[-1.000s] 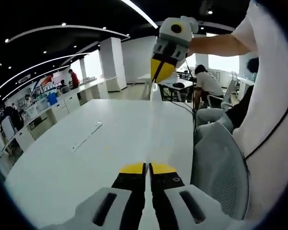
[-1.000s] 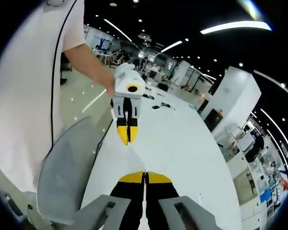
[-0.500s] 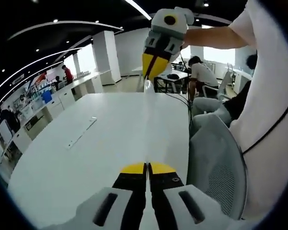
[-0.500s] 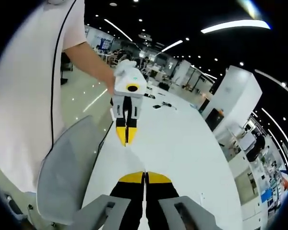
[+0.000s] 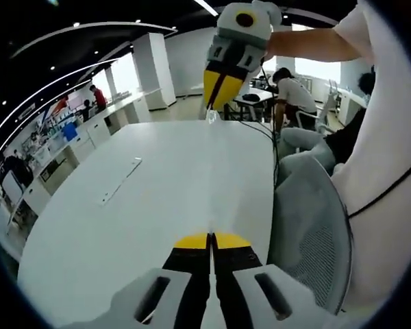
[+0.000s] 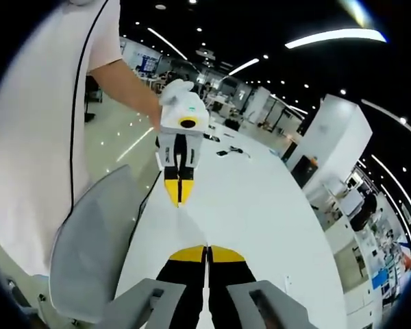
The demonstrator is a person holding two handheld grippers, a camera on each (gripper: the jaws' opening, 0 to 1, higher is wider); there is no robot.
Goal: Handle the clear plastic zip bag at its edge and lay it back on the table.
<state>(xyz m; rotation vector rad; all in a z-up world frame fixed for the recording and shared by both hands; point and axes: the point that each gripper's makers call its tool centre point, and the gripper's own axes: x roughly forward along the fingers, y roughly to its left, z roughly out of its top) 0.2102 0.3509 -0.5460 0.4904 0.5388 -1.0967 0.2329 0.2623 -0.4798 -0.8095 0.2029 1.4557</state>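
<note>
A clear plastic zip bag (image 5: 211, 171) hangs stretched edge-on between my two grippers, above the white table (image 5: 123, 226). It shows as a faint see-through strip. My left gripper (image 5: 211, 236) is shut on its near edge. My right gripper (image 5: 214, 106), held by a hand, is shut on the far edge, yellow tips pointing down at me. In the right gripper view the bag (image 6: 192, 226) runs from my right gripper (image 6: 207, 248) to my left gripper (image 6: 177, 202), both shut, over the table (image 6: 260, 205).
A grey mesh chair (image 5: 312, 247) stands at the table's edge beside the person in a white shirt (image 5: 390, 151). A flat strip (image 5: 120, 181) lies on the table. Cables (image 6: 226, 151) lie at the far end. Another person (image 5: 291, 92) sits at a desk behind.
Both grippers keep their hold on the bag. The left gripper has risen slightly in the right gripper view, and the left gripper view has tilted a little.
</note>
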